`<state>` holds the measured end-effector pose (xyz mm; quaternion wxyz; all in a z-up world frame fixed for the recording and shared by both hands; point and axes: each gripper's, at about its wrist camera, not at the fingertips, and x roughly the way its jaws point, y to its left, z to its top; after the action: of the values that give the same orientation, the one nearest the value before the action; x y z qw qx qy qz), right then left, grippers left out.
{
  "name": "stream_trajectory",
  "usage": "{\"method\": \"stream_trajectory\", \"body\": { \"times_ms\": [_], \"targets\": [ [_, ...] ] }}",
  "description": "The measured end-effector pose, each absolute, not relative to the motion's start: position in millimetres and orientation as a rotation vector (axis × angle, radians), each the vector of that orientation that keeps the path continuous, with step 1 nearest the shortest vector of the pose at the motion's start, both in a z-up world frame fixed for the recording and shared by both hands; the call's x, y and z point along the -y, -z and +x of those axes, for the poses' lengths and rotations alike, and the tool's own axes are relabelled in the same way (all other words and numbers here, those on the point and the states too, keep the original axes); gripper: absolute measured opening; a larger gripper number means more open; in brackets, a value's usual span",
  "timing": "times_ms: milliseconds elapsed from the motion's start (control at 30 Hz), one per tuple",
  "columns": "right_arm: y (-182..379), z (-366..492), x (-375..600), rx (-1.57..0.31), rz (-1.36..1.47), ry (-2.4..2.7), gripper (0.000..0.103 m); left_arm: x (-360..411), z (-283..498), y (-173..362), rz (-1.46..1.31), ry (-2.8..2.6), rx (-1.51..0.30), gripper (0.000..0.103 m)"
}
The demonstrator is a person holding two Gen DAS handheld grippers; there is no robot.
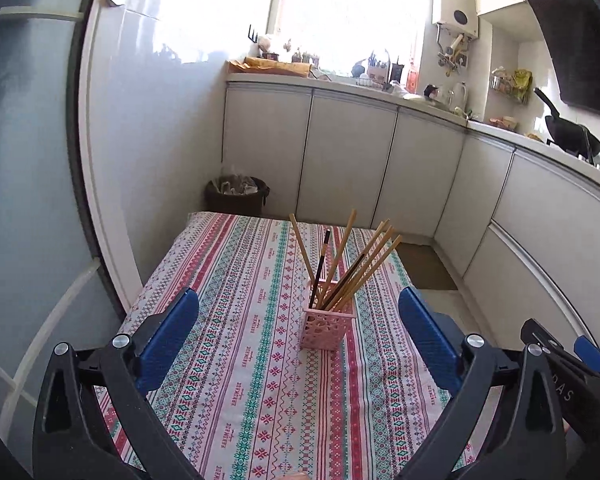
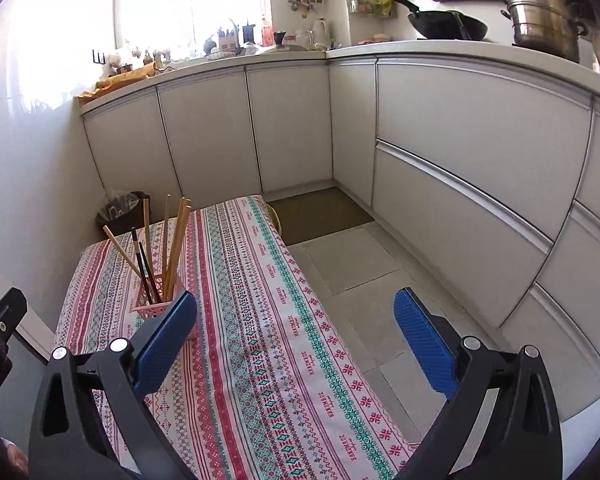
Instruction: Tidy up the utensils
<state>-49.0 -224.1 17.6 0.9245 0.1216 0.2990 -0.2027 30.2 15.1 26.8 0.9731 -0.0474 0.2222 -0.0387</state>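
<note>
A pink lattice holder (image 1: 327, 326) stands upright in the middle of the patterned tablecloth (image 1: 236, 360). Several chopsticks (image 1: 364, 264) lean out of it, mostly light wood, with dark ones (image 1: 321, 264) among them. My left gripper (image 1: 299, 304) hangs above the near part of the table, open wide and empty, its blue pads (image 1: 168, 344) well apart from the holder. In the right wrist view the holder (image 2: 156, 300) with its chopsticks (image 2: 176, 240) sits at the left, partly behind my left blue pad (image 2: 166, 344). My right gripper (image 2: 296, 308) is open and empty.
White kitchen cabinets (image 1: 348, 160) run along the back and right, their counter crowded with a kettle (image 1: 460, 94) and a black wok (image 1: 572, 136). A dark waste bin (image 1: 236, 196) stands past the table's far left corner. A steel pot (image 2: 544, 20) sits on the counter.
</note>
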Motion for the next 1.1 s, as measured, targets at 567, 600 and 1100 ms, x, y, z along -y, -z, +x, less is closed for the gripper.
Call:
{"method": "stream_trajectory", "body": {
  "times_ms": [567, 600, 1100],
  "targets": [
    [-54.5, -114.8, 198.8, -0.582, 0.235, 0.38, 0.096, -25.4, -36.1, -49.0, -0.081, 0.042, -0.471, 0.096],
    [-55.3, -117.0, 198.1, -0.58, 0.233, 0.378, 0.096, -25.5, -38.9, -48.8, -0.081, 0.049, -0.474, 0.096],
    [-62.3, -140.2, 200.3, -0.569, 0.239, 0.375, 0.096, -23.7, -61.7, -54.5, -0.073, 0.045, -0.468, 0.096]
  ]
}}
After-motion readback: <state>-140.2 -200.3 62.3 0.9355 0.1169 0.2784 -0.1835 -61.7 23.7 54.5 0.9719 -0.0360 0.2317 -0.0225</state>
